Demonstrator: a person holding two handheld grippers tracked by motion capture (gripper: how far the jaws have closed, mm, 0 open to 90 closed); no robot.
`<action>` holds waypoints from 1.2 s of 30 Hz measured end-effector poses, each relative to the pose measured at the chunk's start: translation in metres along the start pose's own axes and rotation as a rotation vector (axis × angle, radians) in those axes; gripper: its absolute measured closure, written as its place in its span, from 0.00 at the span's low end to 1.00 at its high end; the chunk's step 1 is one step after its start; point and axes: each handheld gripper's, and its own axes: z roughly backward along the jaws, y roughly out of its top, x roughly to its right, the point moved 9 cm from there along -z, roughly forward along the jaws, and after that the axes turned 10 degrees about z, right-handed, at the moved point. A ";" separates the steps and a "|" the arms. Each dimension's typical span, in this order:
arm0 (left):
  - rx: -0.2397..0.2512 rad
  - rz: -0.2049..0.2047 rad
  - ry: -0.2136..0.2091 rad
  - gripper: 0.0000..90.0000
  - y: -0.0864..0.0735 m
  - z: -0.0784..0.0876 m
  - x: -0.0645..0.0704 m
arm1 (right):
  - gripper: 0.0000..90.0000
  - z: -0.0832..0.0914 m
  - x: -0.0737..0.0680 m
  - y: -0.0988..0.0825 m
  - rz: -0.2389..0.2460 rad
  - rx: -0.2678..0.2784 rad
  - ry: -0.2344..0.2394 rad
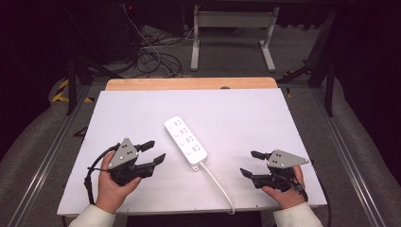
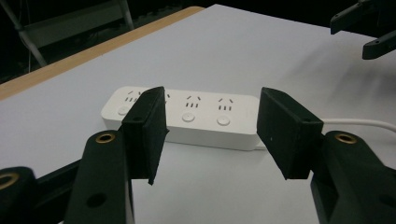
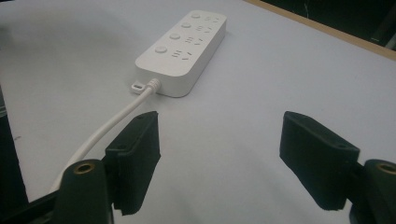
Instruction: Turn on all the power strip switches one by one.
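Left gripper [image 1: 152,152] held in the left hand [image 1: 112,185] at the near left of the table, jaws pointing right and a little away, toward the power strip. Jaws spread, nothing between them; no pad touches anything. Grey three-cornered plate [image 1: 124,152] on top of it, black cable [image 1: 89,176] looping off its left side. In the left gripper view its own gripper [image 2: 211,133] frames the long side of the power strip [image 2: 187,116], which lies beyond the pads [image 2: 148,130] and apart from them.

Power strip [image 1: 186,140] white, flat on the white table top [image 1: 142,109], near the middle, set on a slant: far end to the left, near end to the right. Four socket rows with round buttons face up. White cord [image 1: 218,183] leaves the near end and runs to the table's near edge. The strip lies between the two grippers, nearer the left one.

Right gripper [image 1: 249,163] held in the right hand [image 1: 284,191] at the near right, jaws pointing left toward the cord. Jaws wide apart, empty, above the bare table. In the right gripper view its own gripper [image 3: 219,161] looks along the strip [image 3: 184,44] from its cord end; cord [image 3: 112,123] passes just by the left pad [image 3: 135,158]; whether they touch, cannot tell. Wooden table edge [image 1: 189,83] runs along the far side.
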 end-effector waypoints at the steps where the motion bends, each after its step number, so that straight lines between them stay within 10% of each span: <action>1: -0.003 0.001 -0.004 0.48 0.001 -0.002 0.001 | 0.32 0.000 0.000 0.000 -0.001 0.001 0.000; 15: -0.040 -0.013 -0.026 0.52 0.011 -0.022 0.006 | 0.33 -0.001 0.000 -0.001 -0.005 -0.001 0.006; 25: -0.081 0.028 -0.052 0.98 0.013 -0.038 0.005 | 0.33 -0.001 -0.001 -0.001 0.002 -0.001 0.011; 36: -0.139 0.020 -0.050 1.00 0.011 -0.067 0.010 | 0.33 -0.001 -0.001 -0.001 0.003 -0.001 0.015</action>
